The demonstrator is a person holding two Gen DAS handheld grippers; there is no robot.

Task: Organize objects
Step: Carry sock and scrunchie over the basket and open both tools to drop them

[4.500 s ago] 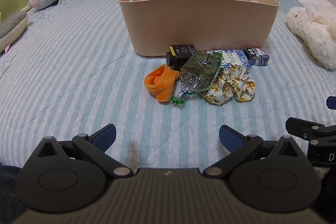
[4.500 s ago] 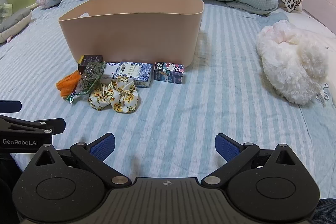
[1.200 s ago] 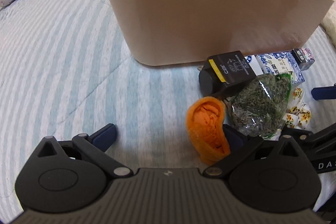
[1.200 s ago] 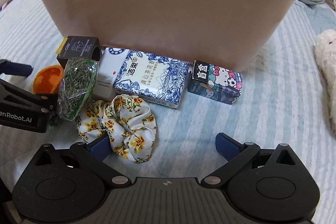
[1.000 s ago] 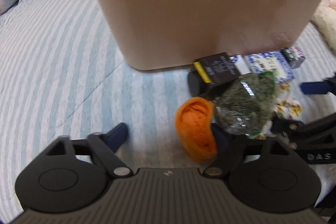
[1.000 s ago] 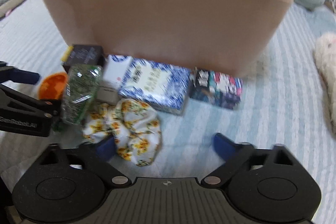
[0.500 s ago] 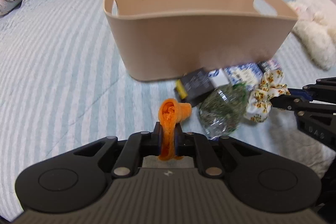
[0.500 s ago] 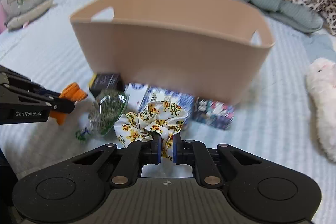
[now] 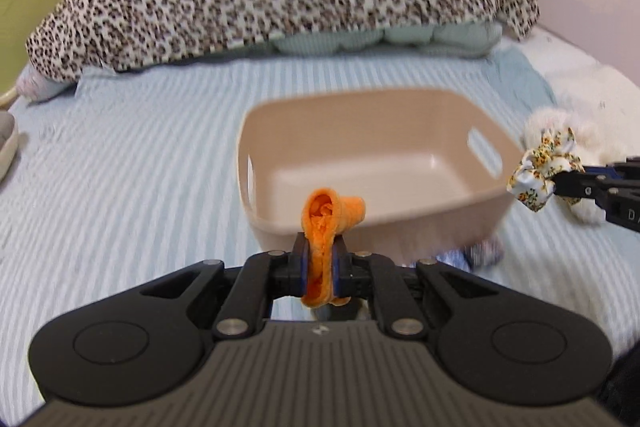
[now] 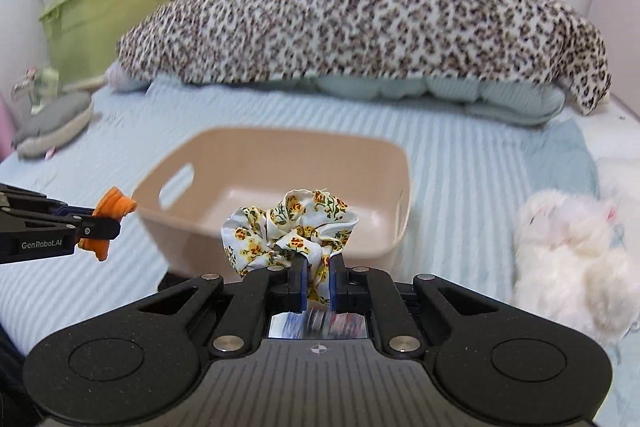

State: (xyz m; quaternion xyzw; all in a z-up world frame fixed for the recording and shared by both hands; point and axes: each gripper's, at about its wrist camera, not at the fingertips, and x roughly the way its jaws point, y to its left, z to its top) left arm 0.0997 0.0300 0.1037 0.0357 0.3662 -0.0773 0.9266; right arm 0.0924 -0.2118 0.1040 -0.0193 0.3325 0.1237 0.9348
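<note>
Your left gripper (image 9: 320,273) pinches the orange sock (image 9: 325,227), at 6 o'clock from the bare-floored beige bin (image 9: 460,205). Your right gripper (image 10: 319,285) clamps the floral scrunchie (image 10: 288,227), short of the rim. Nothing is binned yet; blurred items remain below.

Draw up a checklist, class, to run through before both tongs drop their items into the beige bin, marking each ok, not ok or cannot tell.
1. Left tongs clamp the orange sock: ok.
2. Right tongs clamp the floral scrunchie: ok.
3. Beige bin upright, open: ok.
4. Visible bin floor bare: ok.
5. Sock past the near rim: cannot tell.
6. Scrunchie past the rim: cannot tell.
</note>
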